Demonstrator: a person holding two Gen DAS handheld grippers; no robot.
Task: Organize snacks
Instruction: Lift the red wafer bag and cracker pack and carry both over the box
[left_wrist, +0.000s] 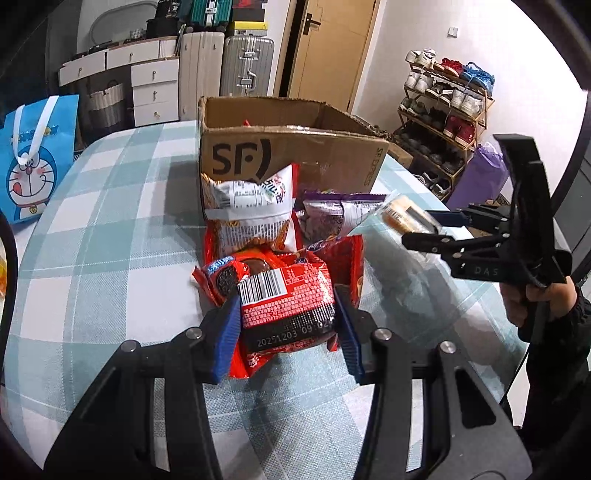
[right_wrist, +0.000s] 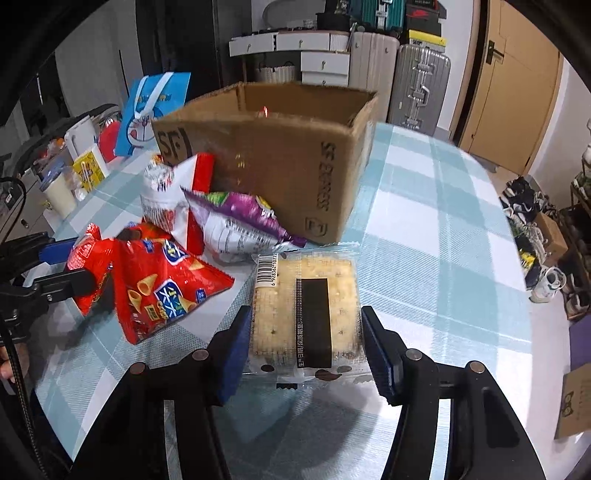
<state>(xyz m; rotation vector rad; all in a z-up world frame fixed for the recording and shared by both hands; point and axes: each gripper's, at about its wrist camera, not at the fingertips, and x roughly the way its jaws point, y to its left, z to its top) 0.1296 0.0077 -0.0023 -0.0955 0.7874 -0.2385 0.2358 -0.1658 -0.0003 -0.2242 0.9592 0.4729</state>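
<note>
blue ribbed pads of the left gripper (left_wrist: 286, 317) clamp a red crinkly snack packet with a barcode (left_wrist: 286, 306); ahead of the jaws lie a white-and-orange chip bag (left_wrist: 255, 214) and an open brown cardboard box (left_wrist: 291, 147).

right gripper (right_wrist: 306, 339) pads squeeze a clear-wrapped square cracker pack (right_wrist: 306, 314); left of its jaws lies a red cone-snack bag (right_wrist: 159, 288), and a purple foil bag (right_wrist: 240, 221) ahead.

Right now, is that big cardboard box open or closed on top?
Open. The cardboard box stands upright on the checked tablecloth with no flaps over its top; its inner walls show in both views.
</note>
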